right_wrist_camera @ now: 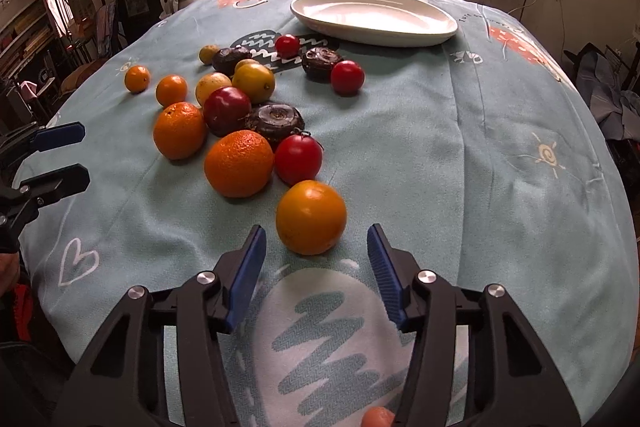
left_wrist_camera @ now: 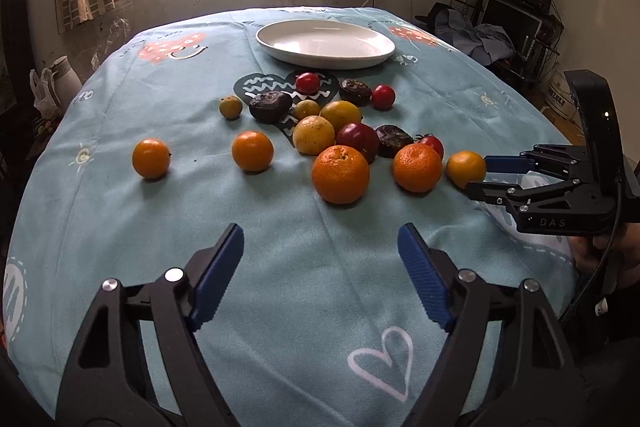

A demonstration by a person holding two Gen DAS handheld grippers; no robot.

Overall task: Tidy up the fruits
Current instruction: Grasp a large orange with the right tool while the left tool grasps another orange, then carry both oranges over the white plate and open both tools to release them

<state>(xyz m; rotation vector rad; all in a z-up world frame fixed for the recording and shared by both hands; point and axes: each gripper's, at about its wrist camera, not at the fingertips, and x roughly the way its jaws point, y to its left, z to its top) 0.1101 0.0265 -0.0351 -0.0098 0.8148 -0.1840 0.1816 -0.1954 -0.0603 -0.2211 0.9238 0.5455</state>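
A heap of fruit lies mid-table: oranges (left_wrist_camera: 340,174), yellow fruits (left_wrist_camera: 313,135), red ones (left_wrist_camera: 307,82) and dark purple ones (left_wrist_camera: 271,105). Two small oranges (left_wrist_camera: 151,158) sit apart on the left. Behind them stands an empty white plate (left_wrist_camera: 326,45), also in the right wrist view (right_wrist_camera: 374,17). My left gripper (left_wrist_camera: 320,239) is open over bare cloth, short of the big orange. My right gripper (right_wrist_camera: 317,231) is open, with a yellow-orange fruit (right_wrist_camera: 311,217) just ahead between its tips and the pads clear of it. From the left wrist view, the right gripper (left_wrist_camera: 476,173) sits beside that fruit (left_wrist_camera: 465,169).
A light blue printed tablecloth (right_wrist_camera: 460,155) covers the table and falls away at the edges. A pale jug (left_wrist_camera: 64,75) stands off the far left corner. Furniture and clothes (left_wrist_camera: 488,39) crowd the right side of the room. A bright window lies beyond the plate.
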